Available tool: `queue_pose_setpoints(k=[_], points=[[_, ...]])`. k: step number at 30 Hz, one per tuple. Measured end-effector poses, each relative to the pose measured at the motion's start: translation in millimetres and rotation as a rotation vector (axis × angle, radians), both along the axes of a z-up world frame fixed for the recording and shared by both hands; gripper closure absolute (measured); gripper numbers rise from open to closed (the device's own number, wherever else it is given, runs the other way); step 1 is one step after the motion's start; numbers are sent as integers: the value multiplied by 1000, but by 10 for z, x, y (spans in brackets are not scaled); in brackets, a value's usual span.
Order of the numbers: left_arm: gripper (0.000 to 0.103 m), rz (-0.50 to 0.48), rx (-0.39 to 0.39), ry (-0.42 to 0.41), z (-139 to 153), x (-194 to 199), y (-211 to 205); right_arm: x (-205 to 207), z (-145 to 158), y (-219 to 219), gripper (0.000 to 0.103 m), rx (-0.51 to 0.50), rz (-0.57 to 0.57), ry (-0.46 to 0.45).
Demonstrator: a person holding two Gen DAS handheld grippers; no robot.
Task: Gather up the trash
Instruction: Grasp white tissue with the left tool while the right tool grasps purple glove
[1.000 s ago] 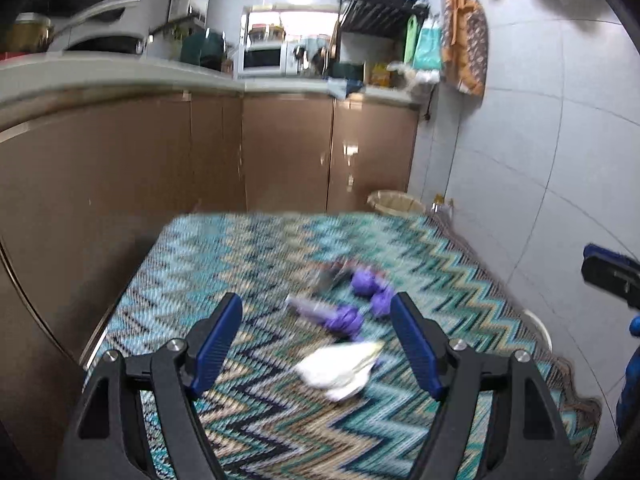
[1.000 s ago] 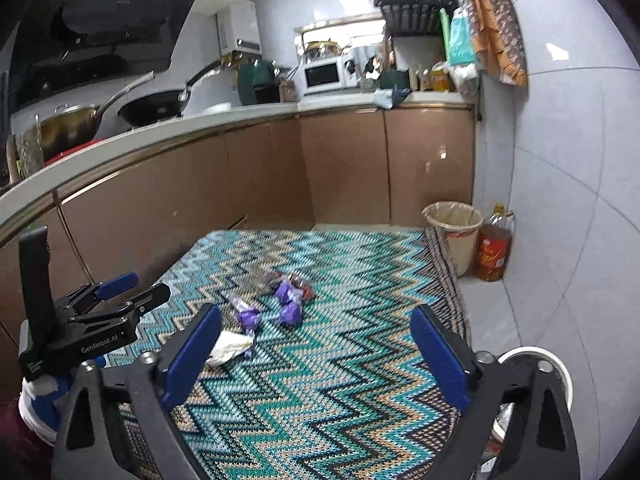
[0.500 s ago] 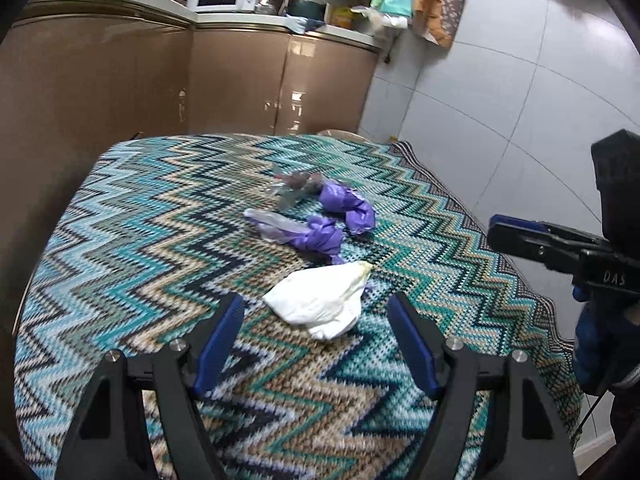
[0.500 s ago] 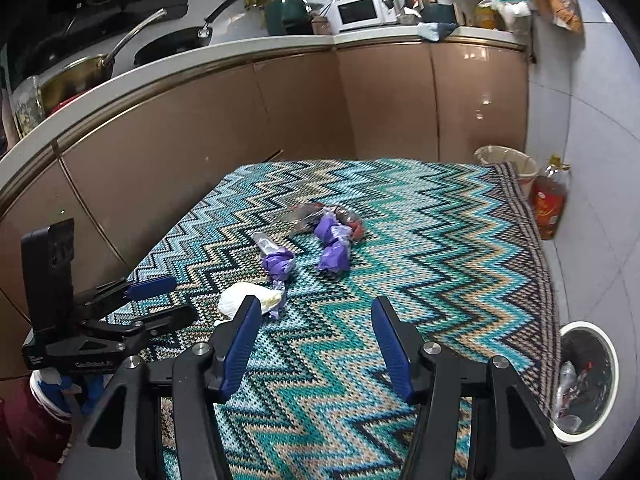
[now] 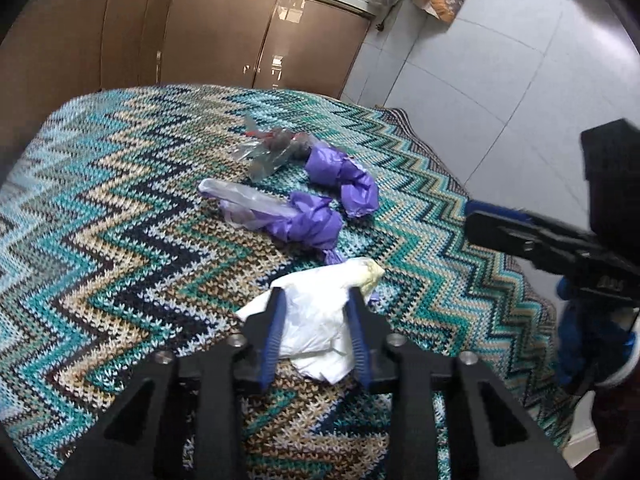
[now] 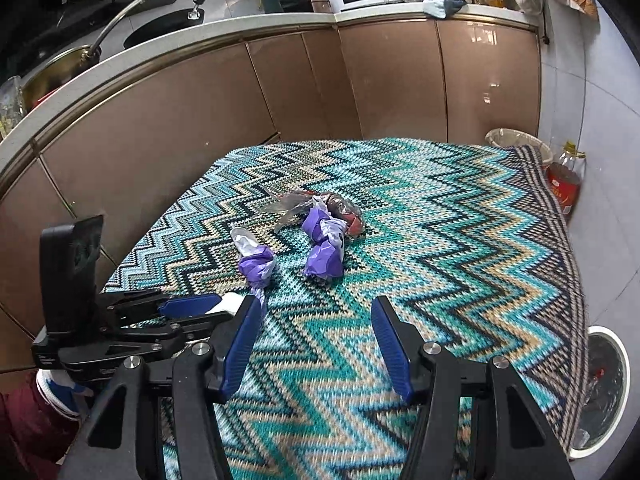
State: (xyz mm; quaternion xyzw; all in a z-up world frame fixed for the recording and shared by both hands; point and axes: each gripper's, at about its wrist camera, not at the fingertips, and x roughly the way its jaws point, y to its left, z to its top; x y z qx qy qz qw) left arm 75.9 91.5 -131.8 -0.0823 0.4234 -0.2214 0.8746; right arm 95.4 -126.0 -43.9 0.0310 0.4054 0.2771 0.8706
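A white crumpled wad (image 5: 316,320) lies on the zigzag-patterned cloth (image 5: 120,220), near its front. My left gripper (image 5: 315,294) points down at it and its jaws are closing; the blue pads press on the wad's two sides. Behind it lie two purple crumpled wads (image 5: 316,224) (image 5: 344,176) and a clear wrapper (image 5: 272,152). In the right wrist view my right gripper (image 6: 316,304) hovers over bare cloth, open, with nothing between its fingers. The purple wads (image 6: 258,264) (image 6: 324,258) lie ahead of it. The left gripper (image 6: 216,306) with the white wad (image 6: 232,303) is at its left.
A white-rimmed trash bin (image 6: 604,392) stands on the floor at the cloth's right edge. A beige bin (image 6: 516,140) and an oil bottle (image 6: 564,184) stand by the far right corner. Brown cabinets (image 6: 200,120) run along the left and back.
Both grippers came down and forward toward the cloth. The left jaws narrowed from wide around the white wad onto it. The right jaws narrowed earlier and have held since.
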Motion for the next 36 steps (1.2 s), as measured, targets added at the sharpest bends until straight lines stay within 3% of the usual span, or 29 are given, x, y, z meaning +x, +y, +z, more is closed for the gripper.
queue_pose_setpoints(k=[6,13,18,25,31,36], points=[[93,6,-79,2,-18,-15,135,311,-170,173,56,11,21,38],[94,24,-130,-30,45,-110,282,635,-361,310,67,15,9,68],[94,39,-123,-30,65,-170,347,691,-449,321,84,26,10,95],[94,67,-80,-50,181,-275,258,354,-272,125,85,47,12,62],[94,53,-45,-108,509,-500,108,-119,-63,-324,85,82,-28,18],[94,5,4,-152,776,-589,-279,-546,156,-831,85,111,-95,-34]])
